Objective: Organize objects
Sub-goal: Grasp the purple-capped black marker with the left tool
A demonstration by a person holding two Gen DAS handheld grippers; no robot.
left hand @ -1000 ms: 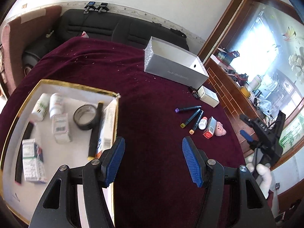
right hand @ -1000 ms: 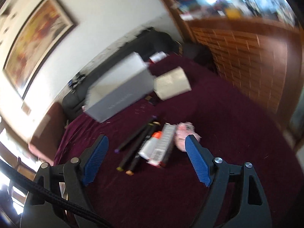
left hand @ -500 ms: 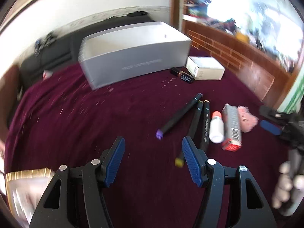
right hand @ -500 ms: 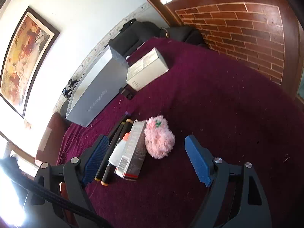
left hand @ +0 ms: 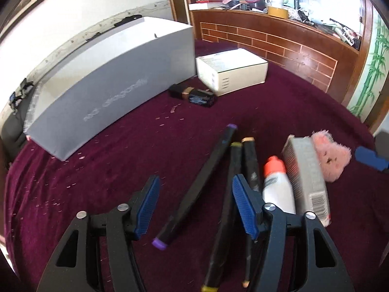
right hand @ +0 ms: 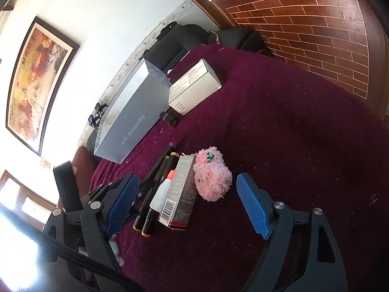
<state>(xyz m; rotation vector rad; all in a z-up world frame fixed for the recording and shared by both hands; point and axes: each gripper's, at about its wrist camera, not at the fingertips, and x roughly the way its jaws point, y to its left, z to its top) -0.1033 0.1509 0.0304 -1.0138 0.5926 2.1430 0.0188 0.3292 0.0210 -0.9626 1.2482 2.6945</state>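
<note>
Purple-capped marker (left hand: 194, 189) on maroon cloth (left hand: 97, 170), lying between closing, not yet touching pads of left gripper (left hand: 194, 205). Rightward: two more markers (left hand: 233, 194), glue bottle (left hand: 277, 187), carton (left hand: 306, 177), pink plush (right hand: 211, 175), framed by right gripper (right hand: 187, 202), spread wide, empty.

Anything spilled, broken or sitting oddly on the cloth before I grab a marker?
Nothing looks broken or spilled. Only pale crumb-like flecks litter the maroon cloth near the grey box, and the purple-capped marker lies splayed from the other two.
</note>
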